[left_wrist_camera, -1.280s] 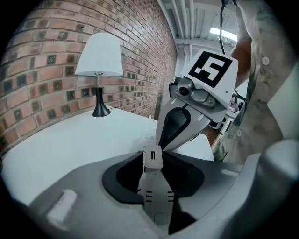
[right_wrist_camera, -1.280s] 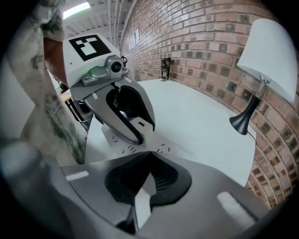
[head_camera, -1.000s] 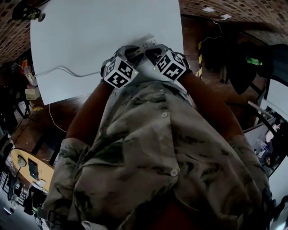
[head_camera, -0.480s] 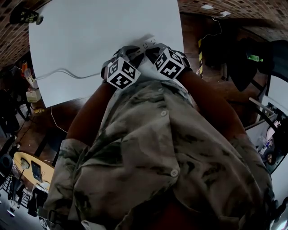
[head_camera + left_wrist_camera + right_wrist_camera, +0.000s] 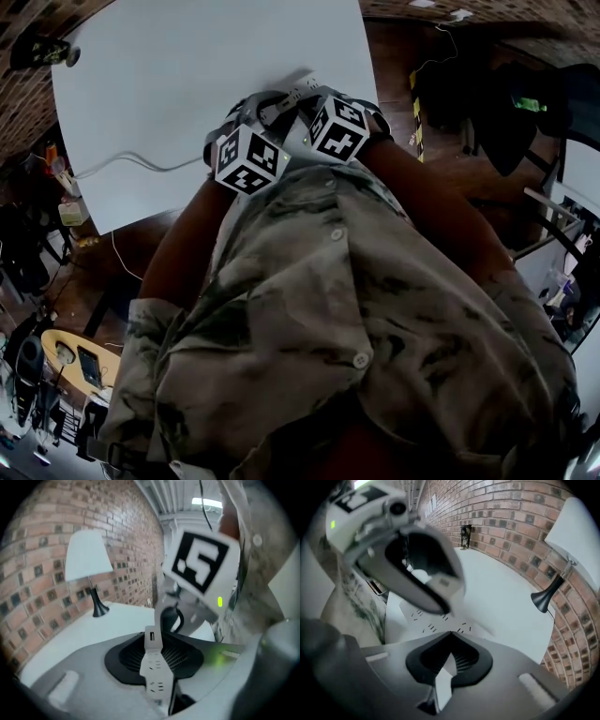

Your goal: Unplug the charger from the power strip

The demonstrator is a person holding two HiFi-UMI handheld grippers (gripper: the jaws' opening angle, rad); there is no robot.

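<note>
Left gripper view, left gripper [image 5: 153, 637] pinching power strip [image 5: 155, 670] lengthwise, USB end away, right gripper [image 5: 448, 633] clamping charger [image 5: 442, 682]

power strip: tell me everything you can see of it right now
The power strip is a slim white plastic bar with pairs of socket slots along its face and a USB port at one end. It lies over the white table, running lengthwise between the jaws of the left gripper, which clamp it. The right gripper appears to pinch its other end. The sockets in view look empty.
</note>
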